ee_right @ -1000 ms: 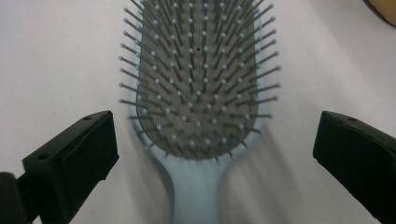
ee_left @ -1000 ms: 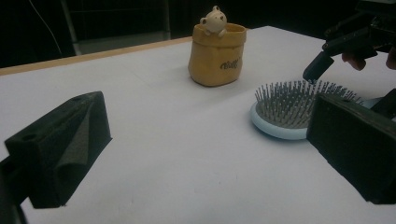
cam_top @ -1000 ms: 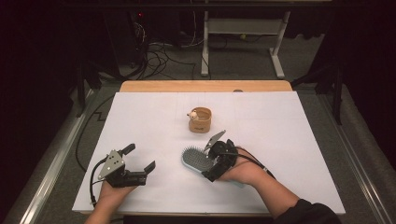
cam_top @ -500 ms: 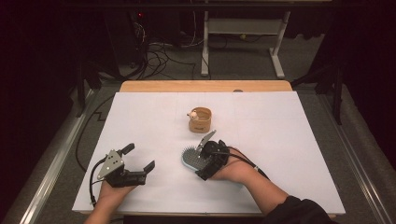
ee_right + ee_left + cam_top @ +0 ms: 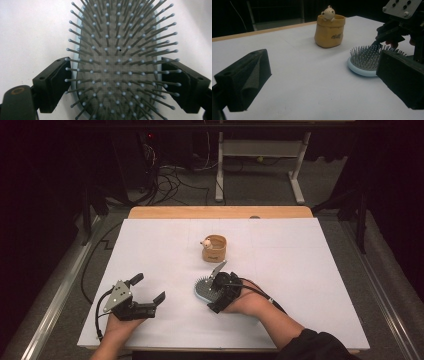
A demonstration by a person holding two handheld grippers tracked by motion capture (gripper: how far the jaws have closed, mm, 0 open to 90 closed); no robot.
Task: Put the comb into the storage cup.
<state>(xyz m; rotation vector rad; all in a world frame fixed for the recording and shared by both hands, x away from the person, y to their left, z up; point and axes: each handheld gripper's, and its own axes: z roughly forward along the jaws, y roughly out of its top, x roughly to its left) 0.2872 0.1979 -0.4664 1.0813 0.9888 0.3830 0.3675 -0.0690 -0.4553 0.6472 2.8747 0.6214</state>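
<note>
Right gripper view looks straight down the right gripper (image 5: pixel 117 82), whose two black jaws stand on either side of a pale blue oval hairbrush with a grey cushion of ball-tipped bristles (image 5: pixel 117 50). The jaws have just been closing, with the brush head between them; the left pad looks to be at the blue rim, but whether both pads press yet cannot be told, so the grip seems not yet made. The brush lies bristles up on the white table sheet (image 5: pixel 30 30).

In the high view the right gripper (image 5: pixel 212 287) sits over the near end of the brush (image 5: pixel 202 290), in the middle of the table's front half. Just beyond it stands a small tan pouch-shaped holder with a little bear figure on its rim (image 5: pixel 214 248), apart from the brush.

The left gripper (image 5: pixel 147 290) rests well to the side, jaws wide apart and holding nothing.

Judging by this, reaching is done; clamping, lifting and carrying the brush remain.
</note>
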